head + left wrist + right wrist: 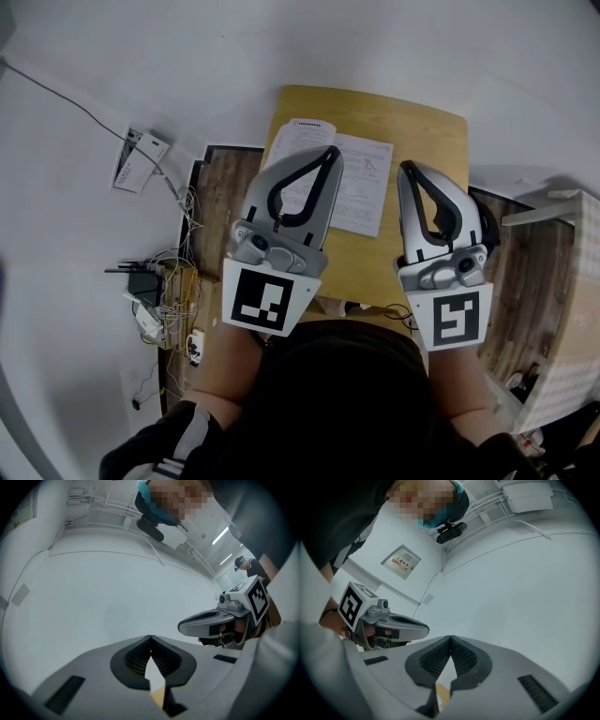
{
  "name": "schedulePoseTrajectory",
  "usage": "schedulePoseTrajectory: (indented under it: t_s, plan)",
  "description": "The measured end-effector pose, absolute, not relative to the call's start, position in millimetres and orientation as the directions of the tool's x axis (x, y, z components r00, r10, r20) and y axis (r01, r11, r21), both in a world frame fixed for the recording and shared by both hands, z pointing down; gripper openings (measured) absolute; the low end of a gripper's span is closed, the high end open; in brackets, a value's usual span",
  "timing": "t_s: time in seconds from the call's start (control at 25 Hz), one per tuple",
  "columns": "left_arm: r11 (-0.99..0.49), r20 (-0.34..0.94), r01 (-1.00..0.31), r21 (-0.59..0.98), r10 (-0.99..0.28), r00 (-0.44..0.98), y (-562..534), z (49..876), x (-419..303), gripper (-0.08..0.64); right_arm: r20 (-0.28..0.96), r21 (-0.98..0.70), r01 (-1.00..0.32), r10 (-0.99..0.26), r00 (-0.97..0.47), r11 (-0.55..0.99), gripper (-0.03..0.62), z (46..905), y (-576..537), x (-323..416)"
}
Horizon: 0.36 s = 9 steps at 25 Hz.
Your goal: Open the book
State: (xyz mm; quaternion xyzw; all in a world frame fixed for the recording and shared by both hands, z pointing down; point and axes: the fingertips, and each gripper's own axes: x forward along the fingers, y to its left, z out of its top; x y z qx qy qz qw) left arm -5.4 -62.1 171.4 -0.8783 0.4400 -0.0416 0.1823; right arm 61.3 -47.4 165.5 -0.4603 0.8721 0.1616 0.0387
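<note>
**Both hand-held grippers clenched and empty above the book**

The book (361, 183) lay on the yellow wooden bench (427, 141), its white printed pages facing up, on the far left part of the top. In the head view the left hand-held gripper (330, 155) crossed the book's left page, and its tips stood over the middle of the pages. The right hand-held gripper (406, 169) was just beside the book's right edge, over bare wood. The two pointed away from the person, side by side and near each other, with the book's right page showing between them.

In the left gripper view the jaws were pressed together at their tips with nothing between the ribbed pads; past them stood only a pale wall. A sliver of white and tan showed through the gap under the tips. The right gripper view gave the same reading: jaws clenched tip to tip, no object in the grip, the wall ahead and a tan sliver below. Each gripper view also caught the other tool to its side, marker cube at the rear.

Neither tool's pads were on the book. A tangle of cables (164, 291) lay on the floor to the left of the bench.
</note>
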Motion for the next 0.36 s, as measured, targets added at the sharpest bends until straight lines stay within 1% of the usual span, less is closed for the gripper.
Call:
schedulePoseTrajectory:
  t_s: [0.36]
  plan:
    - [-0.554, -0.076, -0.750, -0.361, -0.785, 0.615, -64.5, 177.2, 3.2, 0.008, -0.222, 0.233, -0.817, -0.789, -0.572, 0.527, 0.028, 168.6, -52.4, 65.5]
